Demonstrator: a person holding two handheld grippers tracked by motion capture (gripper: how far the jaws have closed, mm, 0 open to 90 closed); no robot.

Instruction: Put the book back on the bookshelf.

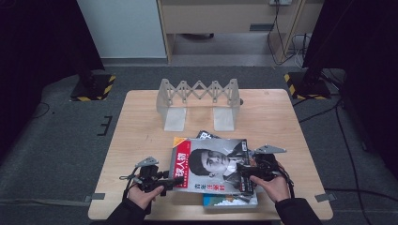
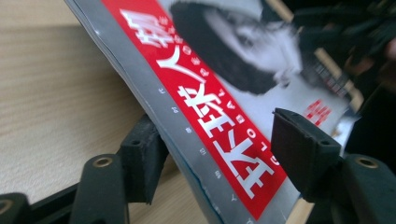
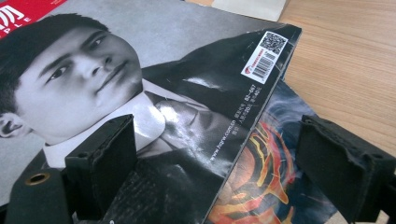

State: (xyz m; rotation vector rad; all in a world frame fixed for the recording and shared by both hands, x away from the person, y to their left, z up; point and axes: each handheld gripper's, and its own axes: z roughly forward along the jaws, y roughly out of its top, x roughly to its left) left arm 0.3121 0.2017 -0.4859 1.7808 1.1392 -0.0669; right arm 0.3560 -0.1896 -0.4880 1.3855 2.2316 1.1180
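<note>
The top magazine (image 1: pixel 213 164) lies on a small stack near the front edge of the surface (image 1: pixel 141 122), well short of the folding rack (image 1: pixel 199 101), its red spine edge pointing away from the person and tilted up. The left tongs (image 1: pixel 174 182) sit at that spine's near corner, jaws straddling the edge, not visibly pinching. The right tongs (image 1: pixel 244 173) gape over the opposite edge, above the colourful magazine (image 3: pixel 266 186) beneath, gripping nothing.
</note>
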